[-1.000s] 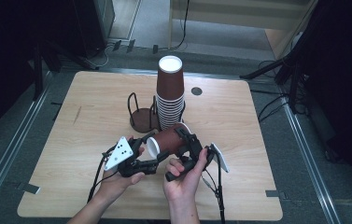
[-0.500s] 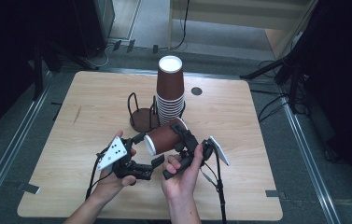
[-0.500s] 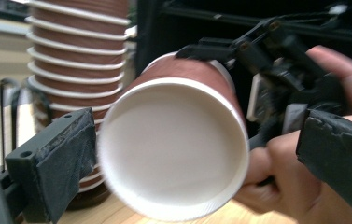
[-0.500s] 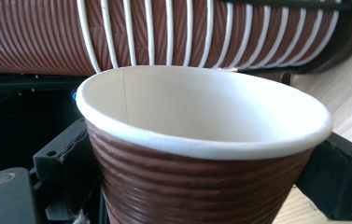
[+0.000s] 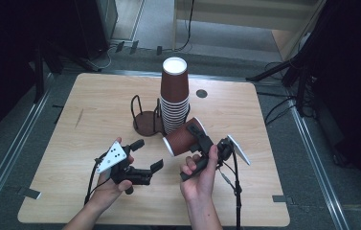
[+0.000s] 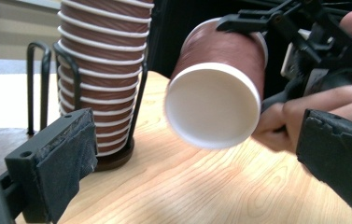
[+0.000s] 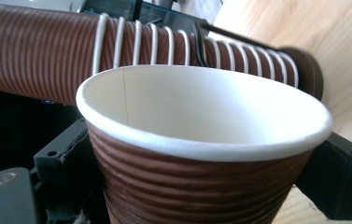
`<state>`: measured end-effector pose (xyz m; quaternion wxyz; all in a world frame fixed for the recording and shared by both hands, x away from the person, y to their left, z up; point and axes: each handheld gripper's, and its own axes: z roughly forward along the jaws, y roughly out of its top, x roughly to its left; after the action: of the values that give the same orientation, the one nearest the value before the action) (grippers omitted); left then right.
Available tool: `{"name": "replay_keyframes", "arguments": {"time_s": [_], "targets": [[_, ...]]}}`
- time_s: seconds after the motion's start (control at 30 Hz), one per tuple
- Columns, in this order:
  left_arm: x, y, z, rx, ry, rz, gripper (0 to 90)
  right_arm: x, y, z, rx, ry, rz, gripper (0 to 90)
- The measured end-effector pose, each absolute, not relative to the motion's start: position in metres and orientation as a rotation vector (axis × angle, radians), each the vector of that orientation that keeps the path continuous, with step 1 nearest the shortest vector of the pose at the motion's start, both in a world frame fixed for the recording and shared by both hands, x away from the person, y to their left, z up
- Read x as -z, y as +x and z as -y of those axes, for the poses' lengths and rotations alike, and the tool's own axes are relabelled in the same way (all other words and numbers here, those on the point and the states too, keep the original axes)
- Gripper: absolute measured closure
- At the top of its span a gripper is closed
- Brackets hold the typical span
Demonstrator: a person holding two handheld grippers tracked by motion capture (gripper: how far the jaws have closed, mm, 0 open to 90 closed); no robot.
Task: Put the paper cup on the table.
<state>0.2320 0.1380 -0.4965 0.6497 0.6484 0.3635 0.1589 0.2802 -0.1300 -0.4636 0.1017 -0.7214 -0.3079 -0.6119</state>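
Right gripper [image 5: 198, 143], held in the person's right hand [image 5: 199, 177], clamps a single brown ribbed paper cup with a white rim [image 5: 184, 137]. Jaws press on opposite sides of the cup wall just below the rim, seen close in the right gripper view [image 7: 201, 154]. Cup is lifted off the light wooden table [image 5: 96, 100], tipped on its side, white bottom facing the left gripper, open mouth facing back toward the right hand. In the left gripper view the cup's white base [image 6: 213, 105] sits between and beyond the left gripper's pads, not touching them.

Left gripper [image 5: 147, 154], in the left hand [image 5: 108, 184], has its jaws spread wide with nothing between the pads; they have just been opening, with nothing caught in them. It sits low over the table, near the front edge, just left of the held cup and apart from it.

Tall stack of matching brown ribbed paper cups [image 5: 174, 103] stands upside down in a dark round wire cup holder [image 5: 145, 122] at table centre, just behind the held cup. Small dark round grommet [image 5: 201, 93] lies in the tabletop right of the stack.
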Motion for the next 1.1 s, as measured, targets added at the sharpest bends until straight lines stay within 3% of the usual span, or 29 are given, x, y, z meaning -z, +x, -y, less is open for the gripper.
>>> {"name": "replay_keyframes", "arguments": {"time_s": [1.1], "targets": [[0.520, 0.224, -0.210, -0.447, 1.431, -0.991, 0.0, 0.452, 0.282, 0.147, 1.960, -2.215, 1.277, 10.4]]}}
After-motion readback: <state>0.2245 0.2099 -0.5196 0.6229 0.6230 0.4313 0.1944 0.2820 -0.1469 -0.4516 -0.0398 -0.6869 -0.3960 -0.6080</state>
